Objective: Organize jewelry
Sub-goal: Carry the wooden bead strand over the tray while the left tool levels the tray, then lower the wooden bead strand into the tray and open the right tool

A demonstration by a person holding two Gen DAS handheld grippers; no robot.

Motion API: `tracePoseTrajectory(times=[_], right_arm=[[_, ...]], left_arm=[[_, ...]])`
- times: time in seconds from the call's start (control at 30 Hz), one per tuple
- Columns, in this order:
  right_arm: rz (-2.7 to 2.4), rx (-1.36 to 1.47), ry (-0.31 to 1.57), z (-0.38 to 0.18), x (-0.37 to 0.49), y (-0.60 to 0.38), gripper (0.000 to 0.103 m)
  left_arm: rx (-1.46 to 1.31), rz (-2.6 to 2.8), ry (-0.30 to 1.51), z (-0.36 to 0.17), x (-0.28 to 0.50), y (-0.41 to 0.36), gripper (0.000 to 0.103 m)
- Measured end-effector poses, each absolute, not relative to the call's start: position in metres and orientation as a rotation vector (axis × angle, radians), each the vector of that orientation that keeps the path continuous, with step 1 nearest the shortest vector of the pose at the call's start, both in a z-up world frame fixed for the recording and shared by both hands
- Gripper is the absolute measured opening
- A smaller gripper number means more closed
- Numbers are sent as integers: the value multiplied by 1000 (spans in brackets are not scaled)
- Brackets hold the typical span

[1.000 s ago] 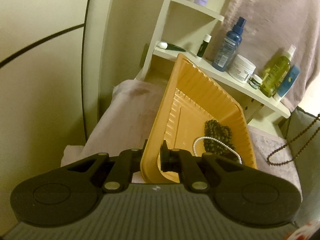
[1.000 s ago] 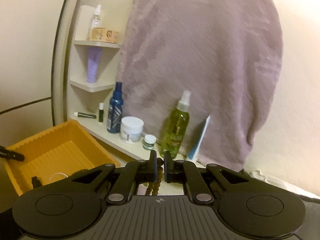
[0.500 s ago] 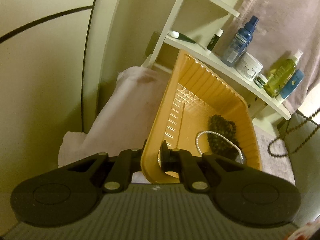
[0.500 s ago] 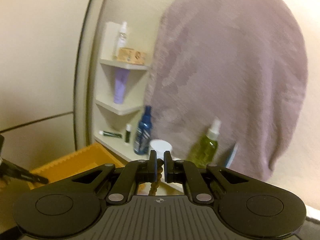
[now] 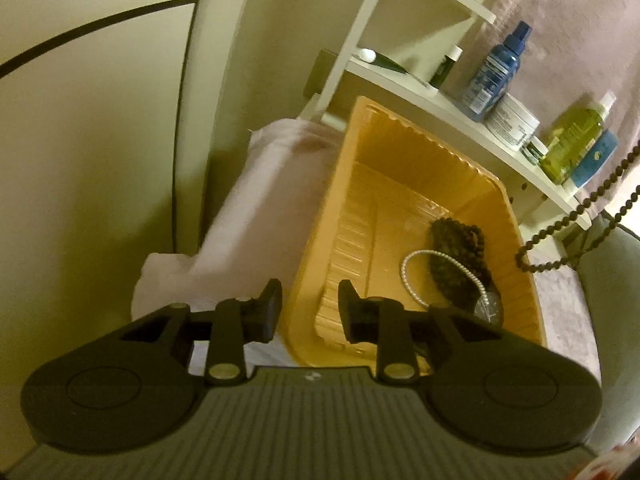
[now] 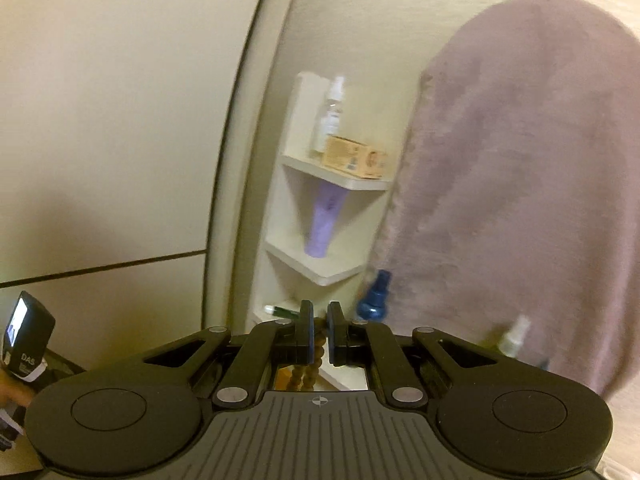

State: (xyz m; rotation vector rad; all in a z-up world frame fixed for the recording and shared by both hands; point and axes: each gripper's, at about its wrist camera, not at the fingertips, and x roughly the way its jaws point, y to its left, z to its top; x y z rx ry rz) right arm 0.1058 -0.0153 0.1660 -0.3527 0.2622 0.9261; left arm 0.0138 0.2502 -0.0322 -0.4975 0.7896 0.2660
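Right wrist: tool (image 6: 319,336) pinches bead strand (image 6: 310,364).

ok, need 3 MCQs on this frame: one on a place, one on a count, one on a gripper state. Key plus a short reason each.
1. Where does the pearl strand lie?
A. on the shelf
B. in the orange tray
C. on the towel

2. How many jewelry pieces lie in the tray?
A. two
B. none
C. five

3. What is the right gripper doing?
A. open, nothing in it
B. shut on the brown bead string
C. shut on a bottle

Key:
1 B, the strand rests on the tray floor.
2 A, the pearl strand and the dark bead pile.
3 B, beads sit pinched between its pads.
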Motion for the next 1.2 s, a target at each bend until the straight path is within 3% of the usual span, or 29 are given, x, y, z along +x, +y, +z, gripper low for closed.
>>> tracePoseTrajectory(times=[0.4, 1.2], right_arm=[[1018, -325, 356, 146, 115, 29, 6], [971, -333, 743, 28, 148, 48, 7]], left_arm=[[-441, 266, 756, -18, 8, 252, 31], [-304, 265, 707, 1, 3, 231, 35]])
